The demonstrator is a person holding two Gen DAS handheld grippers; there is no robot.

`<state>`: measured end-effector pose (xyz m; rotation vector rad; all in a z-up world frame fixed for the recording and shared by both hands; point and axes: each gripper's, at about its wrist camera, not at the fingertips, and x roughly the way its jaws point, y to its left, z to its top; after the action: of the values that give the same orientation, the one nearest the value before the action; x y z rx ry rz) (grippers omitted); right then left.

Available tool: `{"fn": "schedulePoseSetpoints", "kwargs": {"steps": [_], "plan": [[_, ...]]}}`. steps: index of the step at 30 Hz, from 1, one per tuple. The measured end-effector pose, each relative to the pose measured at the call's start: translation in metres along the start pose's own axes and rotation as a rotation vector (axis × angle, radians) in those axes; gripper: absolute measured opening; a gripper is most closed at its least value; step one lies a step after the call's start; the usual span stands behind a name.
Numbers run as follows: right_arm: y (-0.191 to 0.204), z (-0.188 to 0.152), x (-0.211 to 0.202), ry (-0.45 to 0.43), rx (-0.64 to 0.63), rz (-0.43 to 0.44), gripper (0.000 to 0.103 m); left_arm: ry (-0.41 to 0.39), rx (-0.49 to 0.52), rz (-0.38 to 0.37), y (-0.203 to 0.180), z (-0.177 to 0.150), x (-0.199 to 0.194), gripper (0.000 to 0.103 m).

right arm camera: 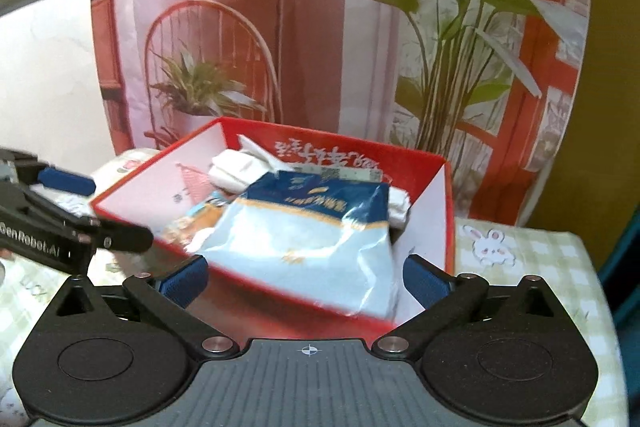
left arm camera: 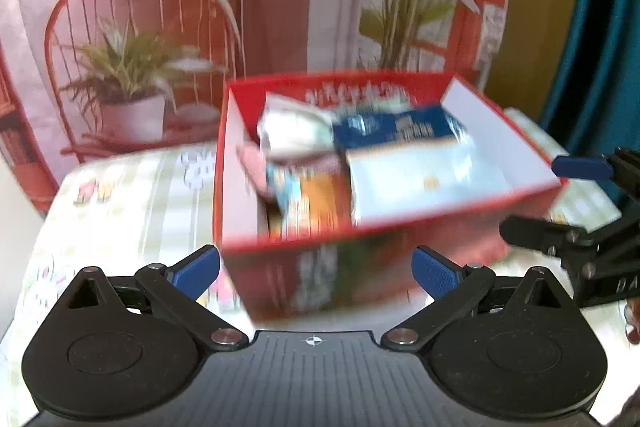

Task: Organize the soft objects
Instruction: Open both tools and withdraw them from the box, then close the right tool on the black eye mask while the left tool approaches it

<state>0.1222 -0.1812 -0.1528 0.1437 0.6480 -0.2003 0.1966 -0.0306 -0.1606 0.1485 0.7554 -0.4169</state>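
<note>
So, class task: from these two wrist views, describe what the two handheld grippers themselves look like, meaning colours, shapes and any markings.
Both look alike. The left gripper and right gripper each have a black ribbed body with a small crosshair mark, two rounded black housings with circular discs, black link arms on silver pins, and blue textured pads. White lettering shows on the left gripper's side in the right wrist view. No cables or sleeves are visible.

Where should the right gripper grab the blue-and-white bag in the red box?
Probably the bag by its crinkled near edge, which overhangs the red box rim toward the open right gripper. Come from the near side, jaws across the thin film.
</note>
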Motion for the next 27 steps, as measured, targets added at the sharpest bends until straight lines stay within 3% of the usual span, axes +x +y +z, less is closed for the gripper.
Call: {"fn": "schedulePoseSetpoints", "kwargs": {"steps": [12, 18, 27], "plan": [[0.024, -0.086, -0.007, 0.175, 0.012, 0.049, 0.103, 0.170, -0.107, -0.017, 0.004, -0.097, -0.003, 0.103], [0.037, -0.104, 0.004, 0.245, -0.040, 0.048, 0.103, 0.163, -0.192, 0.001, 0.021, -0.108, -0.006, 0.103], [0.033, -0.112, 0.022, 0.274, -0.006, 0.017, 0.103, 0.136, -0.190, 0.010, 0.018, -0.110, -0.010, 0.103]]}}
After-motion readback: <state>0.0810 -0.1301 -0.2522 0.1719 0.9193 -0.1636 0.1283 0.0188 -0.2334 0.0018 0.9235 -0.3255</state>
